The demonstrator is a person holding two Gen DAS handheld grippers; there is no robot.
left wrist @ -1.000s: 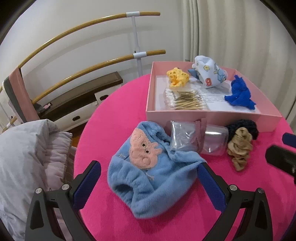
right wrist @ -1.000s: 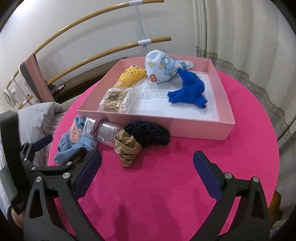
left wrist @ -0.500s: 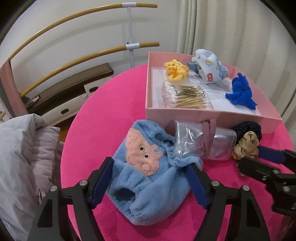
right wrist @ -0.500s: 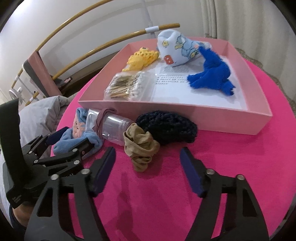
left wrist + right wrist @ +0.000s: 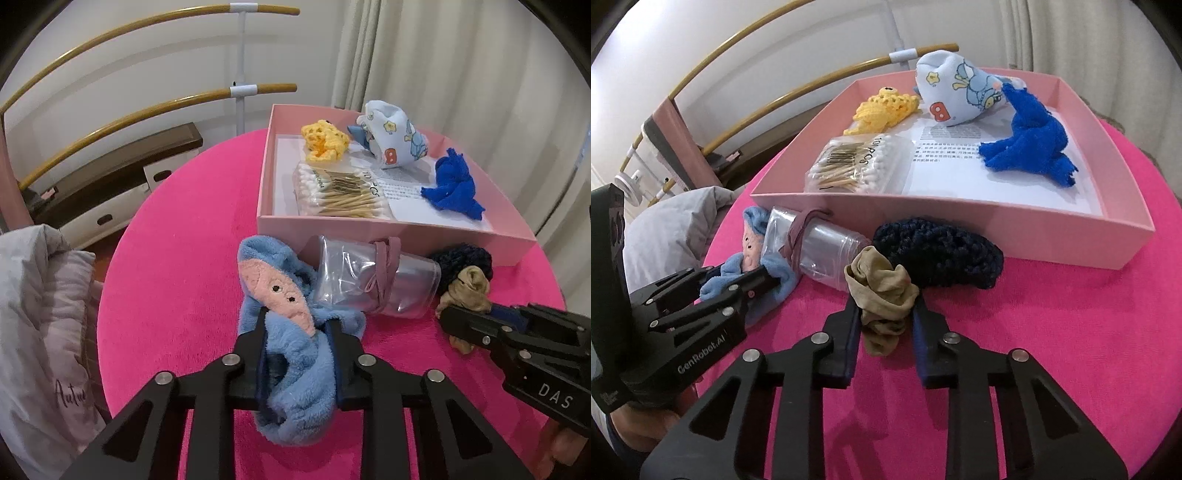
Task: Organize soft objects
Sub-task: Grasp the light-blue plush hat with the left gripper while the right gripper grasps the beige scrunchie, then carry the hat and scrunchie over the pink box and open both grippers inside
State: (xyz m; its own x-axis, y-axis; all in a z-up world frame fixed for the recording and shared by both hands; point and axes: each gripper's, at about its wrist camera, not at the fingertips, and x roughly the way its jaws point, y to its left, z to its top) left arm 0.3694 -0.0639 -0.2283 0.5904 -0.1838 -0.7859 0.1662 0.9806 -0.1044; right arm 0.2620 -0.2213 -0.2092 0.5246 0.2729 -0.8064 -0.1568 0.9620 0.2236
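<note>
1. Blue fleece pouch (image 5: 291,354) with a pink face patch: lies on the pink counter (image 5: 177,280), just in front of the pink box (image 5: 388,230). Left gripper (image 5: 297,328) jaws now pinch its bunched middle; half a second ago they stood spread around it.
2. Tan scrunchie (image 5: 882,291): also in front of the box, touching the dark knit scrunchie (image 5: 942,251). Right gripper (image 5: 884,317) jaws have narrowed onto it and squeeze its lower fold.
3. Meaning: both grasps look made; lifting into the box likely comes next.
4. Clear plastic jar (image 5: 373,280) lies between the two items, against the box front.
5. Writing: cotton-swab pack (image 5: 857,164) in the box reads "100 PCS"; gripper bodies read "GenRobot.AI" and "DAS".
</note>
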